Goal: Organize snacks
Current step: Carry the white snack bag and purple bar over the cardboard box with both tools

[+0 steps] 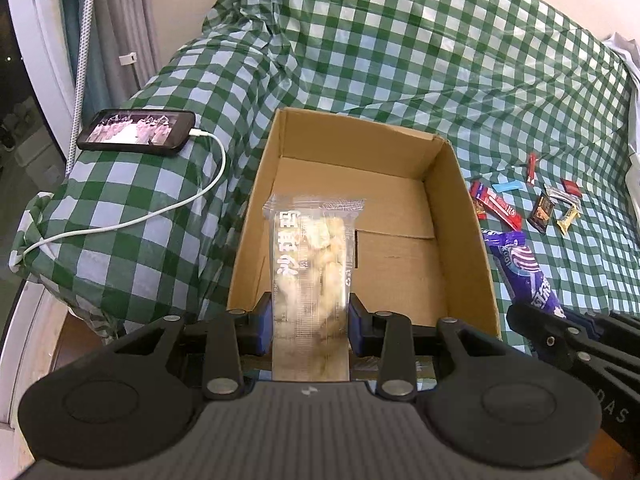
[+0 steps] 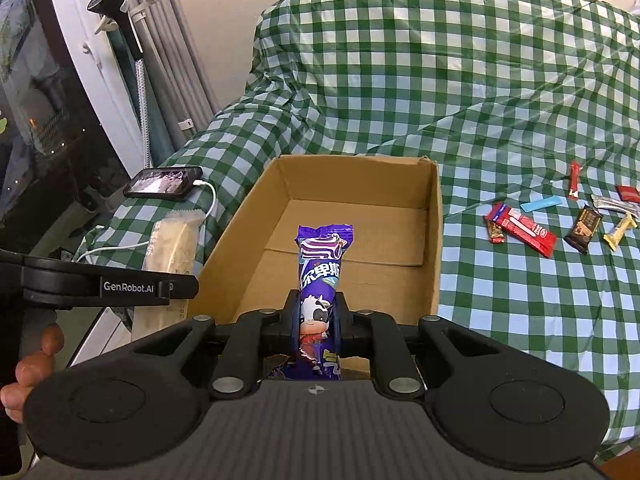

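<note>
Both tools clenched, left tool [image 1: 308, 320] on clear snack pack [image 1: 310, 264], right tool [image 2: 316, 316] on purple bar [image 2: 320, 276], cardboard box [image 2: 434, 248] open just ahead, packs' long axes pointing into it.

A black phone [image 1: 136, 133] lies on the green checked cloth [image 1: 400, 60], white cable [image 1: 168, 208] plugged in; grey curtains [image 1: 128, 20] behind.

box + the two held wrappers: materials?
Box: corrugated cardboard by the look, matte brown, folded flaps. Wrapper in left gripper: clear glossy plastic film, contents visible. Wrapper in right gripper: printed purple film, probably plastic, shiny, crimped end.
</note>
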The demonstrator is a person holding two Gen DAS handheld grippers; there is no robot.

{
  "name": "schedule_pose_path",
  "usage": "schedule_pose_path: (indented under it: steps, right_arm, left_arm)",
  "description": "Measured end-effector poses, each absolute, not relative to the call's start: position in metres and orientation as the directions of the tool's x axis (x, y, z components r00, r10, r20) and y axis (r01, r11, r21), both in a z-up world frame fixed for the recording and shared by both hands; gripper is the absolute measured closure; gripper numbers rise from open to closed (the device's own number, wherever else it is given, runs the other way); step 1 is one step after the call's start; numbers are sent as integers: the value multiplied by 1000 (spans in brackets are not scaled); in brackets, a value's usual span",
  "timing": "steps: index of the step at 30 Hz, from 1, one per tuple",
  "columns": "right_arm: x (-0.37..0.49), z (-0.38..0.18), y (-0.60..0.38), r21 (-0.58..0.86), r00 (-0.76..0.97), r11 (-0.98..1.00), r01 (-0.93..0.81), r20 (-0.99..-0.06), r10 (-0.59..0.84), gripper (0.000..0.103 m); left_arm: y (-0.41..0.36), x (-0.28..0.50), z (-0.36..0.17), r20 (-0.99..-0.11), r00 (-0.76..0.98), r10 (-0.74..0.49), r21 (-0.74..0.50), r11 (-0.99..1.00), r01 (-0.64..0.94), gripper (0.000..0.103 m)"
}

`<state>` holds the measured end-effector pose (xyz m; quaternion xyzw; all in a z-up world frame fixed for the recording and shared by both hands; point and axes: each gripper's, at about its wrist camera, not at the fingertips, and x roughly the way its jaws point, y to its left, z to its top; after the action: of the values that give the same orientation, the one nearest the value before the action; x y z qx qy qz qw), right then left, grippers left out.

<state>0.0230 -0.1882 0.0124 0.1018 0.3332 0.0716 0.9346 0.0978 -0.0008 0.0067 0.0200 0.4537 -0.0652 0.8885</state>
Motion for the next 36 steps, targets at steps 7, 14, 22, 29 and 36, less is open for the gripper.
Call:
schedule_pose_path:
  steps: [7, 14, 22, 29, 36]
  right_arm:
    - [23, 10, -181, 245, 759, 967, -63, -618, 206, 87]
    - [24, 9, -180, 242, 756, 969, -52, -625, 197, 87]
    - [31, 6, -180, 242, 746, 969, -55, -635, 201, 87]
    - [42, -1, -182, 248, 733, 968, -48, -650, 202, 87]
    - [58, -9, -186, 251, 720, 968, -28, -667, 194, 87]
  left_arm:
    - [1, 97, 5, -808, 579, -107, -35, 990, 134, 63]
    - [1, 100, 3, -810, 574, -115, -44, 990, 135, 63]
    - [1, 108, -1, -816, 565, -117, -51, 990, 131, 63]
    - [0, 122, -9, -828, 549, -117, -54, 990, 131, 63]
    - [-5, 142, -16, -835, 539, -113, -51, 990, 129, 63]
